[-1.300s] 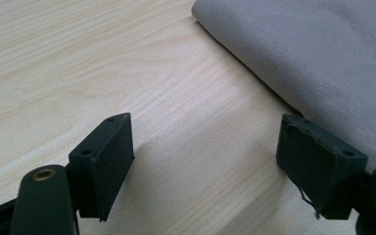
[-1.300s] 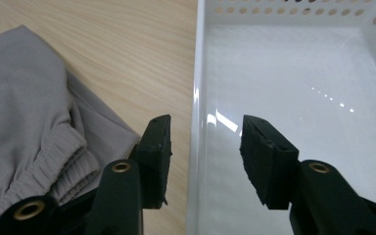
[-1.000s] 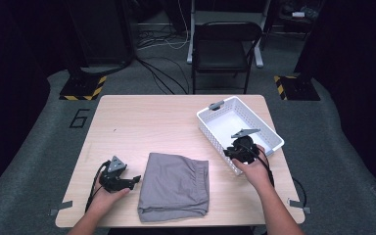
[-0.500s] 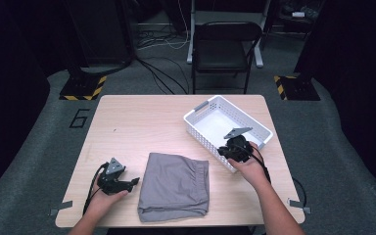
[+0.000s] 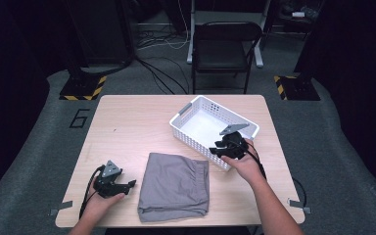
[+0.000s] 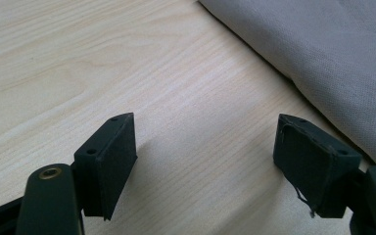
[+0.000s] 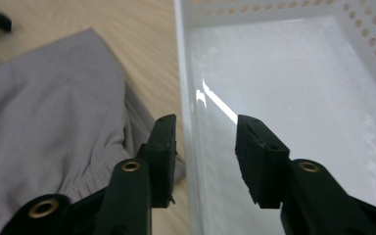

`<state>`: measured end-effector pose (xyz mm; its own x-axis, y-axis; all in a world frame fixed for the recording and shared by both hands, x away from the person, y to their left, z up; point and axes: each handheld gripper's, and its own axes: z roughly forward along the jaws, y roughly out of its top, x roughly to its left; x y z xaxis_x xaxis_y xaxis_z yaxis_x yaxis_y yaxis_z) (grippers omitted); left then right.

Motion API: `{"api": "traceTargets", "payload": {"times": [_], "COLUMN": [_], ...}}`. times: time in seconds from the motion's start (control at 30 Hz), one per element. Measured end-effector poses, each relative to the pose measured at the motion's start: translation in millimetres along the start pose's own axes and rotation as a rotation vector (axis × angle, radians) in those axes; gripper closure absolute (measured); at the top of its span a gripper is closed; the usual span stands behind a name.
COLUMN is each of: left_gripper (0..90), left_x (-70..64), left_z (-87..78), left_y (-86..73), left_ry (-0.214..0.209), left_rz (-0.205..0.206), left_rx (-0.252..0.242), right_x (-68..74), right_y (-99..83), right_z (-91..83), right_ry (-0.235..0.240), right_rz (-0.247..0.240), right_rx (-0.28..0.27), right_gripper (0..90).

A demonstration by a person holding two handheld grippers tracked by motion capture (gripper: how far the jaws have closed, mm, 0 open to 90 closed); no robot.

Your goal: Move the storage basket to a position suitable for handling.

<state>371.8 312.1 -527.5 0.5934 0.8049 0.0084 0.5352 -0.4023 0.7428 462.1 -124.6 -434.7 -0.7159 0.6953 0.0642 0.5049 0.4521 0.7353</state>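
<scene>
Right tool [image 5: 227, 146]: mine, at the near long wall of the white basket [image 5: 196, 134]. In the right gripper view its jaws stand partly apart, one on each side of that wall, the left jaw outside, the right jaw over the bare basket floor. I cannot tell whether either pad touches the plastic; I judge it not clamped.

Left tool [image 5: 120, 185]: mine, low over the table [image 5: 127, 127] near its front left corner. Jaws wide apart, nothing between them but wood.

Grey folded garment [image 5: 175, 184]: flat on the table between my two tools. Its right edge lies just beside the basket's near wall, under my right tool's outer jaw [image 7: 162, 147]. Its left edge lies just beyond my left tool's right-hand jaw, apart from it.

Risks, as I judge them:
- Outer jaw may pinch the fabric against the wall if I close, dragging the garment along with the basket.
- A grip on one thin wall may let the basket tilt or swing.
- The basket may ride up onto the cloth if pulled nearer.
</scene>
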Motion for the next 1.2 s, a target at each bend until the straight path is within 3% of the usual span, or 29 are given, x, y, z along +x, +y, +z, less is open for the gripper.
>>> {"api": "traceTargets", "payload": {"times": [0.1,0.33,0.37,0.47,0.67,0.8,0.83,0.9,1.03,1.2], "left_gripper": [25.5,33.1,33.8,34.3,34.8,33.7,33.5,33.4,33.0,33.0], "left_x": [0.7,3.2,2.5,2.7,4.1,4.9,5.7,5.4,6.2,5.8], "left_z": [-0.2,2.2,4.7,6.4,10.0,11.5,11.8,13.4,14.1,15.2], "left_y": [1.2,7.9,8.8,13.3,20.2,23.7,25.1,25.1,26.6,26.6], "left_ry": [0.001,-0.022,-0.022,-0.021,-0.021,-0.006,-0.006,-0.001,-0.007,-0.004], "left_rz": [-0.014,-0.035,-0.040,-0.032,-0.051,-0.065,-0.065,-0.069,-0.062,-0.052], "left_rx": [0.005,0.019,0.003,0.029,0.003,-0.013,-0.008,-0.023,-0.005,0.008], "right_x": [-3.5,-11.2,-10.5,-9.1,-1.2,-1.8,-4.2,-5.8,-15.3,-19.0], "right_y": [1.2,-5.0,-6.0,-10.0,-16.2,-19.1,-22.2,-23.5,-32.4,-36.7], "right_z": [-10.1,-22.2,-23.1,-24.3,-31.0,-35.7,-38.4,-39.0,-40.4,-37.2], "right_ry": [-0.036,-0.149,-0.159,-0.208,-0.302,-0.313,-0.316,-0.317,-0.312,-0.332], "right_rz": [0.070,0.143,0.160,0.163,0.163,0.185,0.229,0.237,0.311,0.331], "right_rx": [-0.021,-0.008,0.001,0.033,0.058,0.055,0.064,0.062,0.070,0.079], "right_gripper": [52.0,43.3,42.6,41.3,40.8,39.5,38.7,38.5,36.5,34.2]}}
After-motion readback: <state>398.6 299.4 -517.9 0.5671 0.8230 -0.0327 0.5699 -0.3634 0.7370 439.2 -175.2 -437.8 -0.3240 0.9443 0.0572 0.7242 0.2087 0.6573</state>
